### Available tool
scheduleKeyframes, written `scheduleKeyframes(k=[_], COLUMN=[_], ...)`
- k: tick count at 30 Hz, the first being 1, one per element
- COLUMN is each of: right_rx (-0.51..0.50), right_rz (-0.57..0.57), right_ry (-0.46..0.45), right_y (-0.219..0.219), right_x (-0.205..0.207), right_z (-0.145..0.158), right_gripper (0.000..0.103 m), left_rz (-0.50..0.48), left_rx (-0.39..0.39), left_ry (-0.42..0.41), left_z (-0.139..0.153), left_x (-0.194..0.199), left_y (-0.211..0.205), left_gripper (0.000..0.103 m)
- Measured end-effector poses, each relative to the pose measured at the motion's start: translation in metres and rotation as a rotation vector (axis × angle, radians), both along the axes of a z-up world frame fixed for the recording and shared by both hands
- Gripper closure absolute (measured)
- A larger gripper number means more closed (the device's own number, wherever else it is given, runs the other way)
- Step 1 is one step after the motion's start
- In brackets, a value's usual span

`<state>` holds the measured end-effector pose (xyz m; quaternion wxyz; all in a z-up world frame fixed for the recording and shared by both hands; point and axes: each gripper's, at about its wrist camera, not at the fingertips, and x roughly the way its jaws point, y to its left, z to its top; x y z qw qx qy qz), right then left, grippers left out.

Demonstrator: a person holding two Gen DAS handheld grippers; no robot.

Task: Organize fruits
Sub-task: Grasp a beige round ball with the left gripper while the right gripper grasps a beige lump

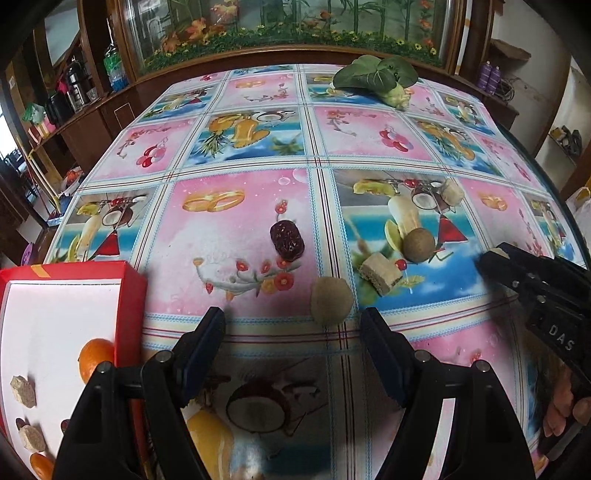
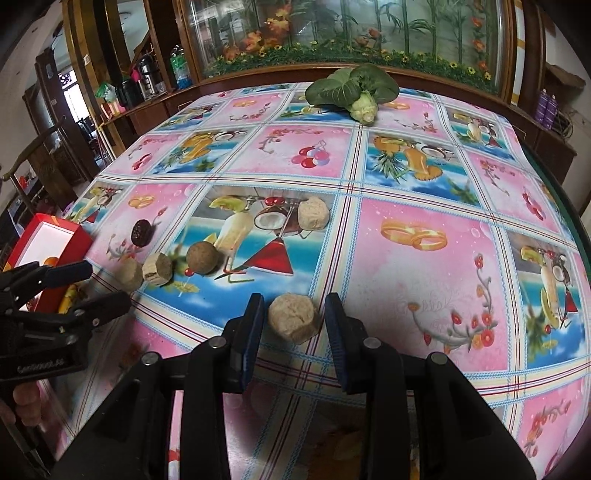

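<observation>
My left gripper [image 1: 292, 325] is open and empty above the tablecloth, with a tan round fruit [image 1: 330, 301] just ahead between its fingers. A dark red date [image 1: 287, 236], a brown round fruit [image 1: 418, 244] and a tan block [image 1: 380, 273] lie further on. The red box [image 1: 125, 291] at the left holds an orange [image 1: 95, 357] and tan blocks. My right gripper [image 2: 294, 310] is open, its fingers on either side of a tan block [image 2: 293, 317] on the table, apart from it. The left gripper also shows in the right wrist view [image 2: 99, 286].
A leafy green vegetable [image 2: 354, 88] lies at the table's far edge. Another tan block [image 2: 313, 213] sits mid-table. A wooden cabinet with a glass display [image 2: 332, 33] stands behind the table. Shelves with bottles [image 1: 74, 85] are at the left.
</observation>
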<state>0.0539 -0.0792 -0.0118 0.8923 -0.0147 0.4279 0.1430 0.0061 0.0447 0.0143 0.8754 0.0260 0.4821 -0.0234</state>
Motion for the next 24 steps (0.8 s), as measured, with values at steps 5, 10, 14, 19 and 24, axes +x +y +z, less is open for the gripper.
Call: scheduleKeyframes(k=[5, 10, 14, 19, 24], right_rx=[0.048, 0.136, 0.19, 0.201, 0.195], right_rz=[-0.033, -0.076, -0.122, -0.145, -0.146], right_ry=[0.01, 0.005, 0.011, 0.011, 0.016], right_y=[-0.012, -0.03, -0.044, -0.049, -0.05], right_x=[0.004, 0.006, 0.009, 0.01, 0.011], right_z=[0.002, 0.01, 0.011, 0.011, 0.009], right_gripper=[0.073, 0.073, 0.073, 0.073, 0.073], left_rz=[-0.002, -0.019, -0.037, -0.044, -0.039], left_rx=[0.007, -0.02, -0.037, -0.047, -0.063], left_ry=[-0.013, -0.021, -0.029, -0.044, -0.049], left_z=[0.0, 0.0, 0.001, 0.002, 0.002], left_x=[0.004, 0.004, 0.003, -0.001, -0.003], left_y=[-0.003, -0.006, -0.01, -0.014, -0.01], left_gripper=[0.029, 0.045, 0.058, 0.076, 0.081])
